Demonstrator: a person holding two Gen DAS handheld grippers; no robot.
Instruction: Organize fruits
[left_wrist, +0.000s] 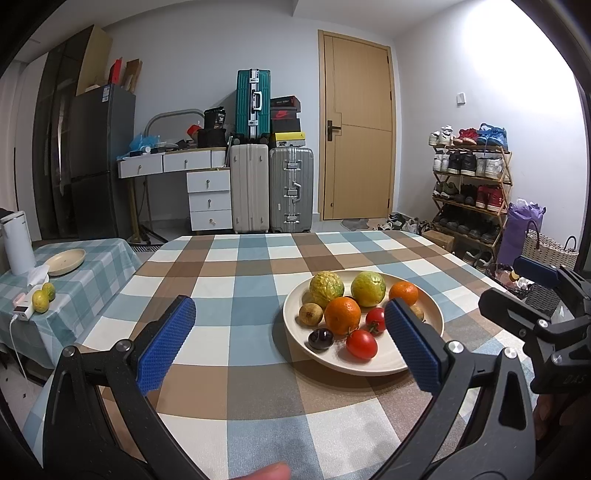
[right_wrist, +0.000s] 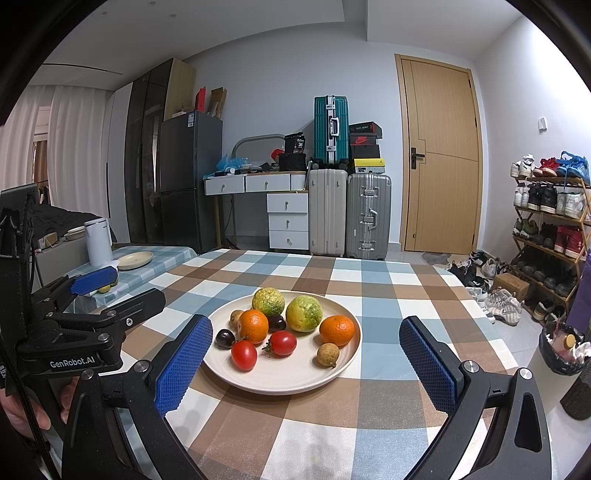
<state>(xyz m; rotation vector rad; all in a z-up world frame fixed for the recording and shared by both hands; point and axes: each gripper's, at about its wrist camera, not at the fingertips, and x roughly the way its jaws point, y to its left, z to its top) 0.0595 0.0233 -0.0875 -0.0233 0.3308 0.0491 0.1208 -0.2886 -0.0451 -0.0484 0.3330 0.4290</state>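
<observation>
**A:** Left wrist view: we are holding the left gripper (left_wrist: 288, 328) low over the checked table (left_wrist: 236, 266), its jaws spread wide with nothing between them, aiming just left of the plate (left_wrist: 436, 314).

**B:** And we are keeping the right gripper (right_wrist: 306, 350) equally wide and empty, framing the plate (right_wrist: 354, 343) squarely, likely so either claw can come down on a fruit.

**A:** The fruit are all sitting on that plate: two oranges (right_wrist: 253, 325), two tomatoes (right_wrist: 244, 355), two green citrus (right_wrist: 304, 314), dark plums (right_wrist: 225, 338) and small brown ones (right_wrist: 328, 355), touching in places.

**B:** Gathered like that, we are seeing either a finished pile or one waiting to be sorted; we cannot tell which.

**A:** A second plate (left_wrist: 66, 261) is lying bare on the side table, two limes (left_wrist: 43, 297) beside it.
</observation>
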